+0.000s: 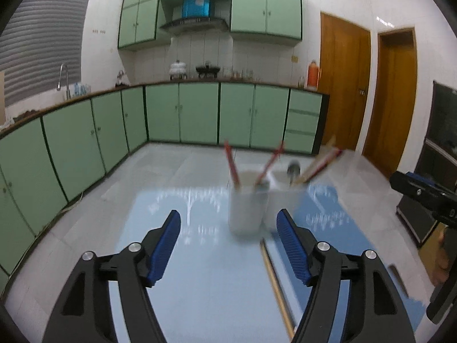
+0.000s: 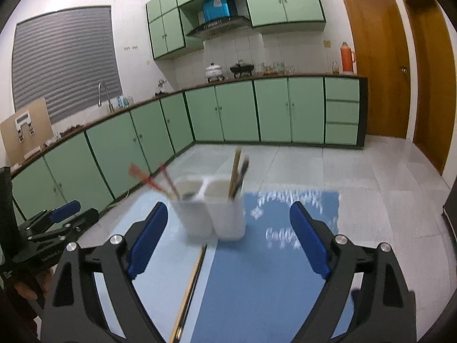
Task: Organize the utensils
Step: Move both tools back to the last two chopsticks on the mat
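I see the wooden chopstick running lengthwise between my right gripper's spread, empty jaws, lower centre; left gripper likewise released.

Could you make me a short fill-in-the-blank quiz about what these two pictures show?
1. The white utensil holder has ____ compartments.
2. The chopsticks with red tops lean in its ____ compartment in the right wrist view.
3. A loose wooden stick lies flat on the ____ mat.
4. Both grippers' jaws stand ____.

Missing words: two; left; blue; open
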Available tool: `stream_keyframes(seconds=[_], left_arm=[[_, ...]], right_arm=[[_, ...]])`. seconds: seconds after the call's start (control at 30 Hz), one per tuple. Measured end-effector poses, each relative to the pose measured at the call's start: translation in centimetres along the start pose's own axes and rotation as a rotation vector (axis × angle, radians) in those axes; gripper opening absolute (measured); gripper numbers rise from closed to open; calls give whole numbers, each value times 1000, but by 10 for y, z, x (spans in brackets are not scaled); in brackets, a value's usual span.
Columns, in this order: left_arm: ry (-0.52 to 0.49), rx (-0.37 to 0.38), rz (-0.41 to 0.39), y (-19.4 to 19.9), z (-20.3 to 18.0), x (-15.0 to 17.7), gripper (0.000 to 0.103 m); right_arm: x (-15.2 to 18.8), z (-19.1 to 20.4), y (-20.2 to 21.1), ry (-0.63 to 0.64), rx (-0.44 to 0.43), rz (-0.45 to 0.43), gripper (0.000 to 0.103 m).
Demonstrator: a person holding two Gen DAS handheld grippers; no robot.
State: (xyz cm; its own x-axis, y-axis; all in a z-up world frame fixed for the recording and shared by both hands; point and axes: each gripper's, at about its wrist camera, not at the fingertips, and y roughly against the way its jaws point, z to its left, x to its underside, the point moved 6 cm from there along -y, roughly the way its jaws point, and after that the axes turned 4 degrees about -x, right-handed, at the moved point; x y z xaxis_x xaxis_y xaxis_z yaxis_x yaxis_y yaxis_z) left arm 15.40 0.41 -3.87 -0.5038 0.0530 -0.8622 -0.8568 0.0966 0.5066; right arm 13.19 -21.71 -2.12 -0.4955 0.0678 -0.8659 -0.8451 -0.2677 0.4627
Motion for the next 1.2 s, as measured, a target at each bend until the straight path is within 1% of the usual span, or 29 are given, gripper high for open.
stream_keyframes(seconds=[0.23,0.33,0.43,0.53,0.67,0.73,0.87,1.0,1.2], left_arm=[[-16,-9,91,-10,1,70,72],[-19,-10,126,-11,0,90,72],[-14,-18,165,-14,3,108,72],[-7,-29,189,-16,8,119,72],[0,-51,209,-17,16,129,72],[3,-60,215,-16,20,133,72],[10,-73,223,-15,26,136,72],[13,-77,228,-15,31,137,72],[24,-73,235,-15,33,138,73]], right_arm=[[72,10,-11,-23,-10,106,86],[99,17,-18,-27,-11,151,86],[120,23,-23,3,10,185,86],[142,32,-30,15,1,242,86],[168,44,-35,49,-13,298,82],[176,49,-35,67,-11,311,77],[189,55,-38,87,-7,332,74],[195,57,-42,110,6,356,70],[196,55,-44,101,14,359,70]])
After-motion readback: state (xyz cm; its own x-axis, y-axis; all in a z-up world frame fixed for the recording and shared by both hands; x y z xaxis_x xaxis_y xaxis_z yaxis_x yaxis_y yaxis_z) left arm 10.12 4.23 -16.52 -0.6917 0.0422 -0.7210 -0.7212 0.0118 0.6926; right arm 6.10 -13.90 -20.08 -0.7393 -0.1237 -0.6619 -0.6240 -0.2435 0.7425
